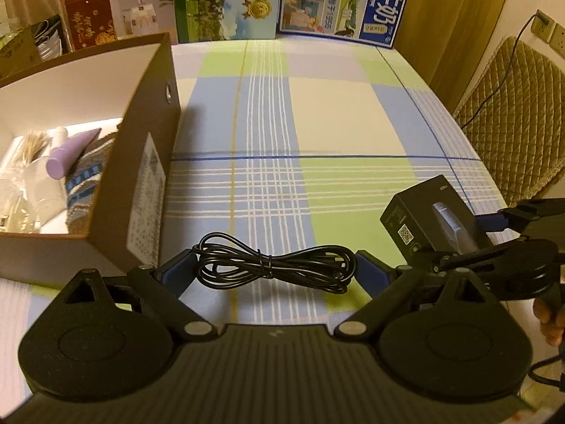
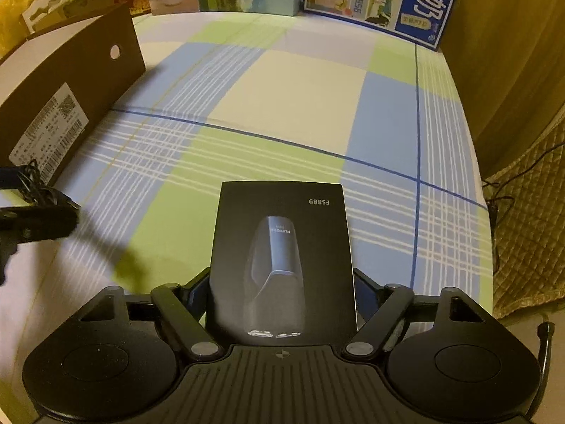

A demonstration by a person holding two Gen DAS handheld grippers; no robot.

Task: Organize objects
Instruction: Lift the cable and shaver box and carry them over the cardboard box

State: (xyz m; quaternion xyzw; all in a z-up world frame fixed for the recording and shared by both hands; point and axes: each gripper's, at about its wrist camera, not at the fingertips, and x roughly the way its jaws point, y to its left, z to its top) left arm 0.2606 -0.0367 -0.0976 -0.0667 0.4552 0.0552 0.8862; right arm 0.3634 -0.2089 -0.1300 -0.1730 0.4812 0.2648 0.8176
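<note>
Two tools were loaded: the left tool [image 1: 273, 268] pinched a coiled cable [image 1: 273, 266] bottom centre, loosely enough to slip; the right tool [image 2: 280, 295] clasped a black box [image 2: 282, 258], lower centre, which risked striking the brown box [image 1: 141, 162].

A home, set up at a household table

The table [image 1: 335, 113] is covered with a checked cloth in blue, green and cream. Along its far edge stand printed retail cartons: a blue milk carton [image 1: 385, 3] with Chinese characters, a green one showing a meadow [image 1: 226, 0], a white appliance box [image 1: 141, 3] and a red gift box [image 1: 90, 17]. A chair with a quilted beige cover [image 1: 512, 113] sits at the side, under a wall socket [image 1: 545, 26] with a cord plugged in. Curtains hang behind, and a brown cardboard box [image 1: 141, 162] holds toiletries such as a lilac tube [image 1: 69, 155].
</note>
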